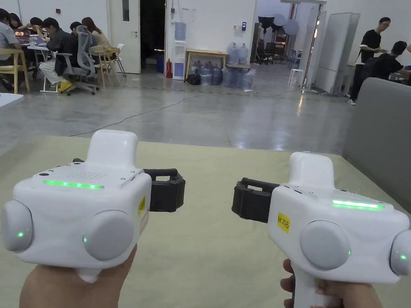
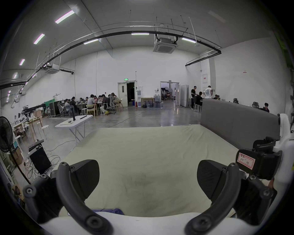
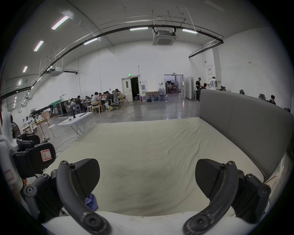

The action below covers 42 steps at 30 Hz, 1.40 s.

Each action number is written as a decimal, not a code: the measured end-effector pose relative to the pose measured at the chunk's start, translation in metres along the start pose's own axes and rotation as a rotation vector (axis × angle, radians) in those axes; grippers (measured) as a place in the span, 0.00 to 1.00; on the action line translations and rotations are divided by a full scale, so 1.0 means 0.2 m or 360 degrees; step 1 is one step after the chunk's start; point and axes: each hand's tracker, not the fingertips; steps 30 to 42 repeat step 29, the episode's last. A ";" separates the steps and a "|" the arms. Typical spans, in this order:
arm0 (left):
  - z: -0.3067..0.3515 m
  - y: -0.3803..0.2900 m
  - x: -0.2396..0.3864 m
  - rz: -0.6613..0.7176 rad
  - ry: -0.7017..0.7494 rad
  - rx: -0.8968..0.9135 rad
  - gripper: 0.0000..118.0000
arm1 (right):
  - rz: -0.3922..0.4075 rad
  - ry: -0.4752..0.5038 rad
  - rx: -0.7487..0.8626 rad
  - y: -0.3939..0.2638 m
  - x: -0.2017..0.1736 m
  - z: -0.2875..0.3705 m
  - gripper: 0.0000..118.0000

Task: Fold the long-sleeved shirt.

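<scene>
Both white hand-held devices are held level and side by side above the pale beige sheet-covered surface (image 1: 203,255), pointing toward its far edge.

Left gripper (image 2: 148,179): the left gripper view shows its two black jaws spread wide, with nothing between them. Right gripper (image 3: 147,178): the right gripper view shows its jaws equally wide apart and empty. In the head view the white housings hide the jaws; the left hand (image 1: 70,285) and right hand (image 1: 343,304) are cut off at the bottom edge.

A small patch of blue-purple crumpled fabric (image 3: 91,202) lies at the near edge of the surface, beside the right gripper's left jaw. The left gripper view shows the same fabric (image 2: 113,211) as a thin strip low between its jaws. Most of it is covered by the gripper bodies, so whether it is the long-sleeved shirt, and its long axis and direction, cannot be determined.

A grey padded upright panel (image 1: 390,140) borders the surface on the right. Seated people (image 1: 59,45) occupy tables far left; the gripper views add the ceiling lights (image 2: 140,33).
</scene>
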 end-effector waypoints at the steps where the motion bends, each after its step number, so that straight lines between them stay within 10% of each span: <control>1: 0.00 0.00 0.00 0.0001 -0.0001 -0.0001 1.00 | -0.0002 0.0007 -0.0004 0.00 0.00 0.00 1.00; 42: 0.04 0.02 0.02 -0.0011 -0.0020 0.0018 1.00 | -0.0013 -0.0004 0.0003 0.01 0.01 0.04 1.00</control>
